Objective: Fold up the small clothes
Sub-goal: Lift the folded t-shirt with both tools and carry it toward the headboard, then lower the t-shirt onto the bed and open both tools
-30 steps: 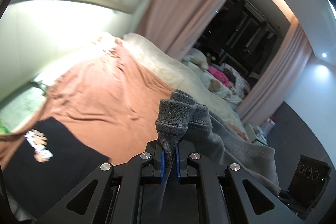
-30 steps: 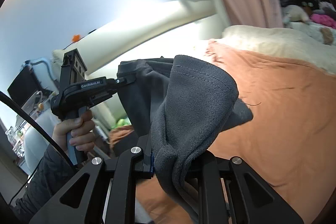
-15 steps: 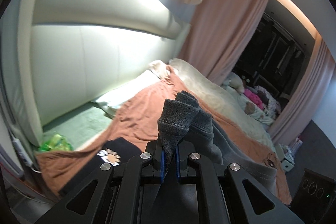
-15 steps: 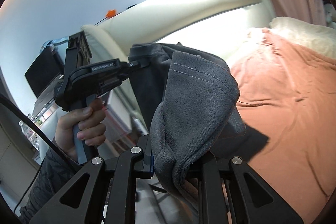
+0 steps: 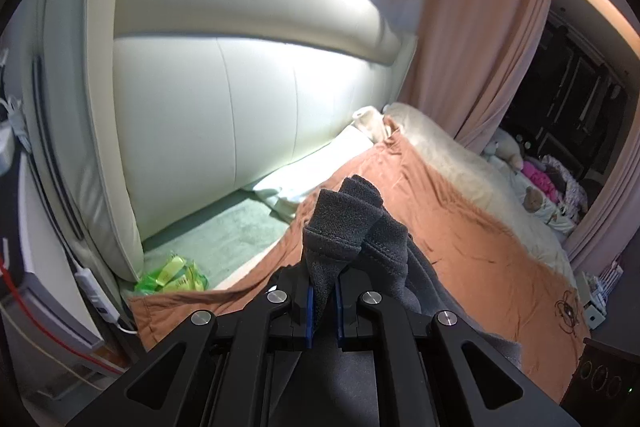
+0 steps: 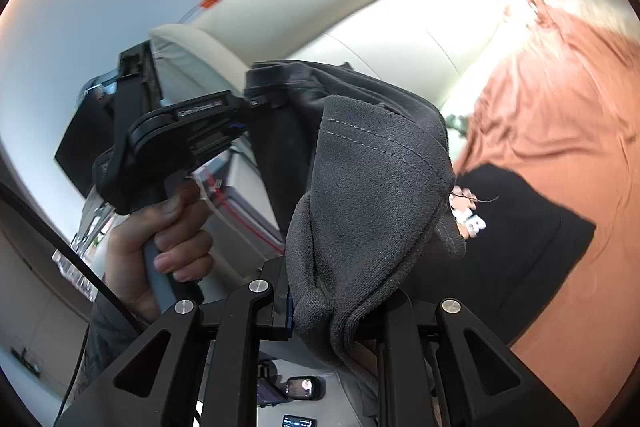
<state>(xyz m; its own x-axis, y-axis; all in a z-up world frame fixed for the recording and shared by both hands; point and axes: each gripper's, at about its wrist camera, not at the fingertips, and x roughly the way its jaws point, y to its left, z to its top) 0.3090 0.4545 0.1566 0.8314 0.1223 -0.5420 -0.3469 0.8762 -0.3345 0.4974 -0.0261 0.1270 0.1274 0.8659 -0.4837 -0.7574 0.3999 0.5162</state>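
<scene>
Left wrist view shows the left gripper [image 5: 322, 301] with its fingers closed tight on a bunched hem of a grey fleece garment [image 5: 352, 223], the cloth rising in a lump above the blue pads and trailing off to the right over the rust-brown bedsheet [image 5: 472, 247]. Right wrist view shows the right gripper [image 6: 336, 301] clamped on another thick fold of the same grey garment, which stretches across to the left gripper, held by a hand [image 6: 160, 235] at the left of that picture. So the garment hangs in the air between the two grippers, above the near edge of the bed, with no part of it clearly resting flat. A black T-shirt with a printed motif [image 6: 516, 227] lies on the sheet below; whether it is already folded cannot be told from here. Beyond are the cream padded headboard [image 5: 240, 99] and a green packet [image 5: 172, 273] near the mattress corner. Judging by this, the folding of the grey piece has hardly begun: it is picked up and spread between both hands, yet it must still be laid down, smoothed, and doubled over.
</scene>
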